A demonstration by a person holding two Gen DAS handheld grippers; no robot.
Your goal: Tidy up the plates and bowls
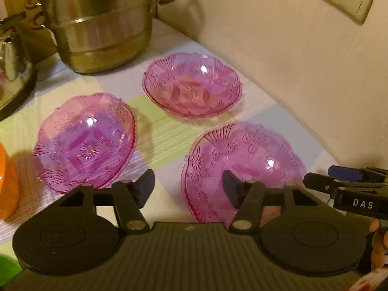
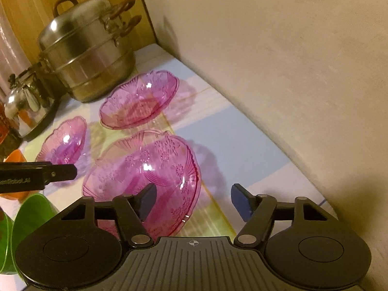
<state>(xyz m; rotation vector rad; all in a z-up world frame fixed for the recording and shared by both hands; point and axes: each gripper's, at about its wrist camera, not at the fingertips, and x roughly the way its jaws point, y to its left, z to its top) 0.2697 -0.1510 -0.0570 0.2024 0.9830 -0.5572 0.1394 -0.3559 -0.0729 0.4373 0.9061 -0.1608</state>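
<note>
Readable text on your grippers

Your black right gripper [image 1: 349,189] reads "DAS"; your black left gripper [image 2: 36,177] shows blurred lettering ending "Robot.AI".

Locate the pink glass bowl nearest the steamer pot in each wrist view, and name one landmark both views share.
Left wrist view: the pink glass bowl sits upper centre, right of the steamer pot, near the wall.
Right wrist view: the same bowl lies left of centre, farthest of the three pink bowls, just right of the pot's base.
Shared landmark: the stacked steel steamer pot, at the back left in both.
</note>
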